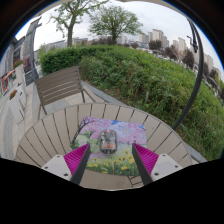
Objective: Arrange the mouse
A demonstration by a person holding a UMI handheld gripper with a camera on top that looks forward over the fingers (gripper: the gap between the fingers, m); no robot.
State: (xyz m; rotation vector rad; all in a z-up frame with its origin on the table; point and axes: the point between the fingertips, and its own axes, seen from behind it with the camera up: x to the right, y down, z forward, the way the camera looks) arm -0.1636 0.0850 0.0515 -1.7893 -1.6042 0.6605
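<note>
We find the gripper (108, 160) held low over a round slatted wooden table (55, 130), its fingers spread wide and pinching nothing. The mouse (108, 143) rests on a patterned mat (110, 133) just ahead of and between the fingertips, untouched. We judge this stance a lined-up approach for grasping.

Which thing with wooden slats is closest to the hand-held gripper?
The round slatted table, right under the open hand-held gripper, holding the mouse on its mat. The slatted bench stands beyond it.
</note>
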